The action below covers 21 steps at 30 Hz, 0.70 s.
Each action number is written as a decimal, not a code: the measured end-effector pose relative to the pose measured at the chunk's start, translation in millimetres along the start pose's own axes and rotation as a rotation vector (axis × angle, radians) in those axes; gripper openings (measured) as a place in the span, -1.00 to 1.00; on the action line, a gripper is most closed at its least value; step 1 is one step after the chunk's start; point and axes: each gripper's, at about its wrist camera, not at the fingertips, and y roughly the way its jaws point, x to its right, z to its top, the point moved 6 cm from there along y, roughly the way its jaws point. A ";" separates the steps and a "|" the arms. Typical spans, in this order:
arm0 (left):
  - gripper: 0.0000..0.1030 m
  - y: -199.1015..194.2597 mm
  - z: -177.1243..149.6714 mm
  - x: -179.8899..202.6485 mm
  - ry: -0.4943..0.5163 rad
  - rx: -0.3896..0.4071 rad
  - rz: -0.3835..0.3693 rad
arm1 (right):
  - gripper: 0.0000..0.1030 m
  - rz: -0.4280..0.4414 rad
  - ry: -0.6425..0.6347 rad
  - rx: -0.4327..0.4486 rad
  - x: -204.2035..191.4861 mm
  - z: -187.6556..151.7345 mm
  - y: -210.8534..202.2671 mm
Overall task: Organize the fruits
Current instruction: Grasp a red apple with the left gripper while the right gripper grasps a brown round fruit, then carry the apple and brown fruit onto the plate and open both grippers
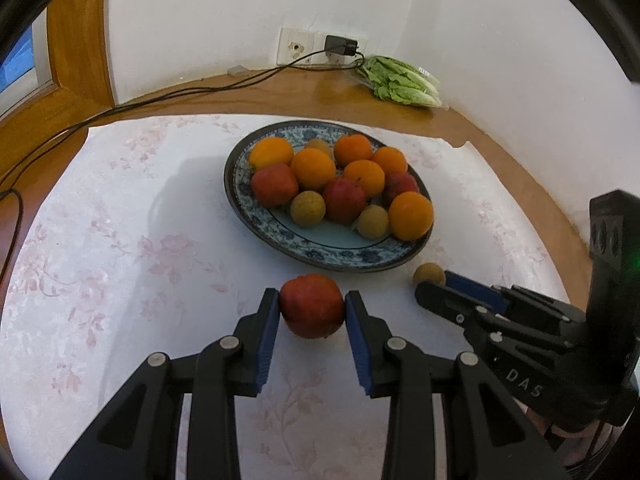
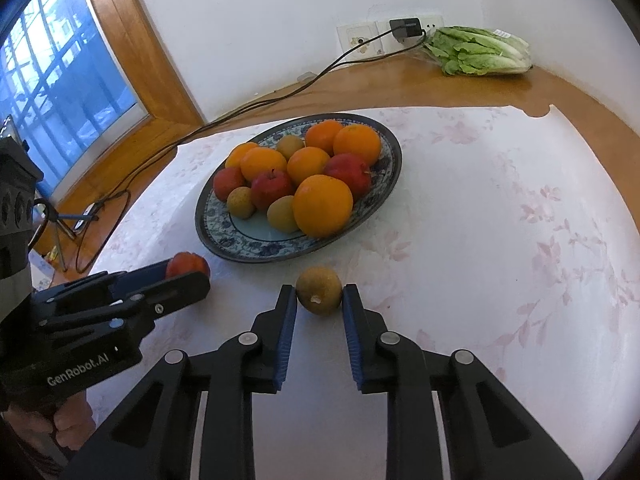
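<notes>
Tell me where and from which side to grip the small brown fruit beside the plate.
Grip the small brown fruit across its widest middle, coming from the near side, angled downward. It is round and sits on the cloth clear of the plate. The right gripper is already shut on it that way.

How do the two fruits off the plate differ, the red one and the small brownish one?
The red fruit is larger and deep red; the brownish fruit is smaller and dull yellow-brown. The red fruit sits between the left tool pads, the brownish fruit between the right tool pads. The brownish fruit shows a pale stem scar; the red fruit shows none. Both rest on the floral cloth near the plate, each gripped.
</notes>
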 end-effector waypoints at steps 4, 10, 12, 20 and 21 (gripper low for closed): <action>-0.32 -6.1 2.6 0.6 -0.003 0.012 -0.001 | -0.52 0.006 0.002 0.007 -2.9 -1.2 -6.9; -0.32 -12.5 11.1 0.5 -0.010 0.023 -0.014 | -0.52 0.004 -0.008 0.028 -5.5 3.8 -17.4; -0.32 -13.1 14.3 0.8 -0.001 0.028 -0.008 | -0.52 0.005 -0.009 0.033 -5.7 6.0 -19.0; -0.32 -1.2 27.4 0.6 0.014 0.006 -0.012 | -0.52 0.007 -0.024 0.039 -7.8 13.4 -18.8; -0.32 1.6 29.0 -0.5 0.014 0.000 -0.009 | -0.52 0.008 -0.028 0.040 -9.0 14.5 -18.7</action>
